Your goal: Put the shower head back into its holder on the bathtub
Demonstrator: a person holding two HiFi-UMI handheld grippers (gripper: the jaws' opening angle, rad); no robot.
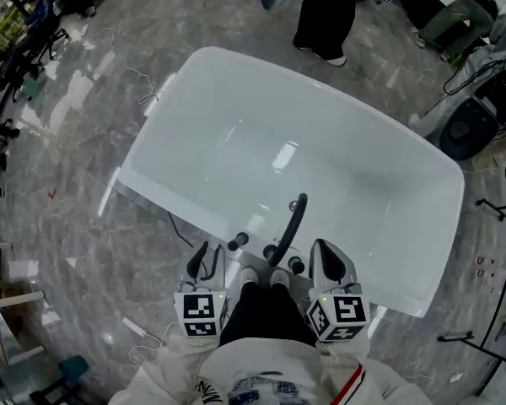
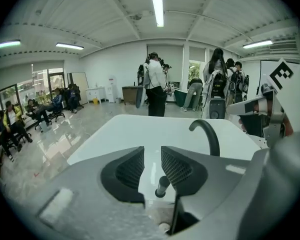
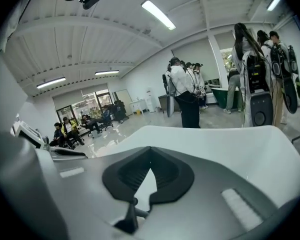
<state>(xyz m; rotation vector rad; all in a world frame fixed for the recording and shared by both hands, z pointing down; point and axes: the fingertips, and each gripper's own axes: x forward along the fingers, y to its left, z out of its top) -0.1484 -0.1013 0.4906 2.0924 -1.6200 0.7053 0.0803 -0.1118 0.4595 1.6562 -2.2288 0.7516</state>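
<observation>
The white bathtub (image 1: 185,116) lies ahead in the head view. On its near rim stands a black curved spout (image 1: 293,226) with dark knobs (image 1: 236,241) beside it. My left gripper (image 1: 207,256) hangs over the near rim left of the spout, and my right gripper (image 1: 322,251) is right of it. In the left gripper view the left gripper (image 2: 152,166) is open with nothing between its pads; past the gap stands a slim dark-topped cylinder (image 2: 162,186), and the spout (image 2: 206,134) rises to the right. The right gripper (image 3: 150,166) is shut and empty. I cannot tell which fitting is the shower head.
A person in dark clothes (image 1: 325,15) stands at the tub's far side. Cables (image 1: 122,62) trail over the grey marble floor at left. Black stands and equipment (image 1: 476,116) crowd the right. People sit on chairs (image 2: 10,126) far left in the left gripper view.
</observation>
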